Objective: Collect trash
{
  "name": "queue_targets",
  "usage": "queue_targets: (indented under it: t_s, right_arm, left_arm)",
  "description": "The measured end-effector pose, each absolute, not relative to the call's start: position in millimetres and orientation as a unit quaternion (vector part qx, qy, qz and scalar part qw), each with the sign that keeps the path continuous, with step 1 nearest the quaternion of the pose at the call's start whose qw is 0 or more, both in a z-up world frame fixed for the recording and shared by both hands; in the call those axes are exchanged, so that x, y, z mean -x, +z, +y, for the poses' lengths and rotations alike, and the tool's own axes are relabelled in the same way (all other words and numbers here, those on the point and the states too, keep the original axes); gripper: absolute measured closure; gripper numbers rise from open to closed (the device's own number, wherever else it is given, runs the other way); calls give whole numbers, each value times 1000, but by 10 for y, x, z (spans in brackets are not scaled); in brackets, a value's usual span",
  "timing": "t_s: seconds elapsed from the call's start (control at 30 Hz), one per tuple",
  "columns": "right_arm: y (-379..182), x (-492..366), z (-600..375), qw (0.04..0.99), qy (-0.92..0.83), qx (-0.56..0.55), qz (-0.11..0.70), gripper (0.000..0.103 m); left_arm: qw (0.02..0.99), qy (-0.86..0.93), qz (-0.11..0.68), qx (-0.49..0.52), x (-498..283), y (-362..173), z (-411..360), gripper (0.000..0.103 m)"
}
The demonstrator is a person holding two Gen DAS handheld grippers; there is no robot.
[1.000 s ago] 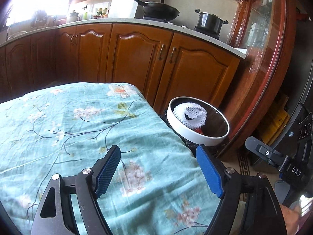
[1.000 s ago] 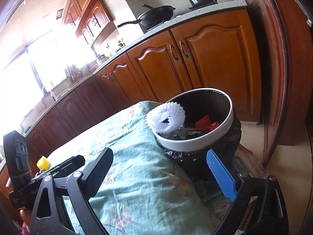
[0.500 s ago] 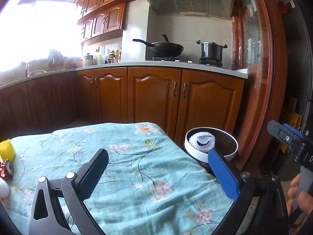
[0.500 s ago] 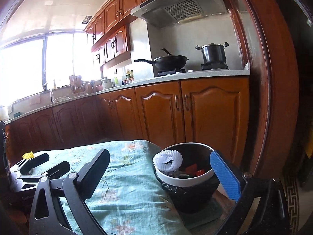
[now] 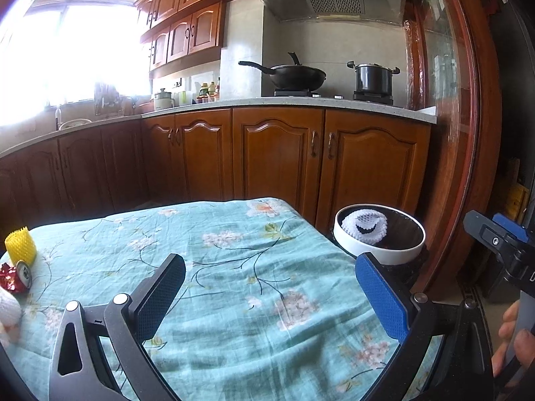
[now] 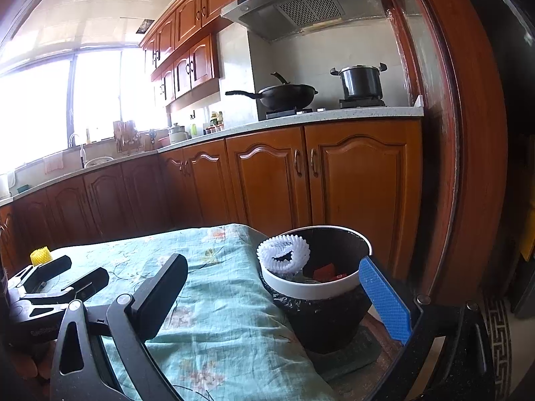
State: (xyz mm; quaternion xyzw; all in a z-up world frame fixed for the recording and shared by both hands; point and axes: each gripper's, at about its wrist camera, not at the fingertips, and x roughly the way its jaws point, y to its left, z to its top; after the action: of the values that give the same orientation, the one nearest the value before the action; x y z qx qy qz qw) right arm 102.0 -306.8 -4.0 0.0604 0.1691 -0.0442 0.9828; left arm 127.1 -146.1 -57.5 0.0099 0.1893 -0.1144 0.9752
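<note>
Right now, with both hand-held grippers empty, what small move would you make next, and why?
Probably swing the left hand-held gripper toward the table's left edge. Its jaws stand wide with nothing between them, and trash lies there: a yellow foam net and a crushed can. The bin already holds a white net.

Right gripper (image 6: 271, 297): seen at the bottom of the frame, jaws spread wide, nothing held between them. Left gripper (image 6: 72, 274): seen at lower left, above the cloth. Floral tablecloth (image 6: 217, 317): spread across the lower centre. Trash bin (image 6: 317, 287), white-rimmed with a black liner: placed at centre right, just beside the cloth's edge. White foam net (image 6: 284, 254): lodged at the bin's left rim. Red scraps (image 6: 326, 270): seen inside the bin. Yellow foam net (image 6: 40, 255): set at far left. Wok (image 6: 287, 95) and pot (image 6: 361, 82): placed on the stove, upper right.
</note>
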Motion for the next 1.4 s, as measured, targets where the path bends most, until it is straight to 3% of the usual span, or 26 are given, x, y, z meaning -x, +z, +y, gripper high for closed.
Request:
queue_targets:
  t_s: [1.4]
  right_arm:
    - [-32, -1037, -3035, 982, -25, -68, 173, 0]
  left_arm:
    - [978, -111, 177, -17, -1304, -625, -1352, 1]
